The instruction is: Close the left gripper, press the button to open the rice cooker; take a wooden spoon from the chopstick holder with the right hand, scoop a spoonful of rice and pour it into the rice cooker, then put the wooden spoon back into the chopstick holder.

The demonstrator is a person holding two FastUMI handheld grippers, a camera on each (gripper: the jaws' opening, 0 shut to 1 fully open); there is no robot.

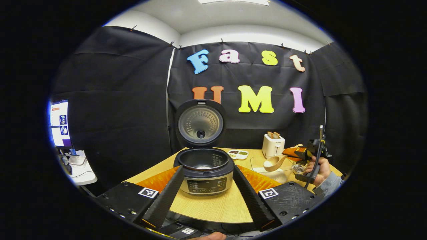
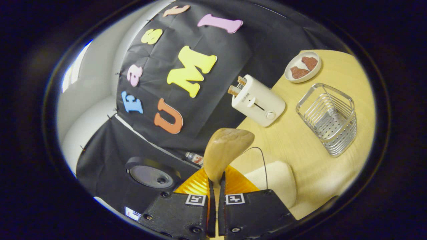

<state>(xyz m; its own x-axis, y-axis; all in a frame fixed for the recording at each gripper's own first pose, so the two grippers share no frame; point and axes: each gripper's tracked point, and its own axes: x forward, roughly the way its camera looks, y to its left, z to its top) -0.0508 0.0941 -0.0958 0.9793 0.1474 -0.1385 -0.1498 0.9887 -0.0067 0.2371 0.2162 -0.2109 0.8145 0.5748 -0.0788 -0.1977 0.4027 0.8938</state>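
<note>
The rice cooker [image 1: 204, 170] stands at the table's near middle with its lid [image 1: 200, 124] swung upright and the dark inner pot bare. My left gripper [image 1: 207, 169] hangs open just in front of it, one finger on either side of the cooker's front. To the right, my right gripper [image 1: 302, 154] is shut on the handle of a wooden spoon [image 1: 275, 162], whose bowl hovers over a clear bowl of white rice [image 1: 267, 171]. In the right gripper view, the gripper [image 2: 216, 182] clamps the spoon [image 2: 228, 146] above the rice [image 2: 278, 180]. The wire chopstick holder [image 2: 328, 118] stands empty.
A white toaster [image 2: 258, 100] with toast in it stands near the back wall. A small plate with reddish pieces [image 2: 303, 66] lies beyond the holder. A divided dish [image 1: 238, 153] sits behind the cooker. A lit monitor [image 1: 60, 123] stands off the table's left.
</note>
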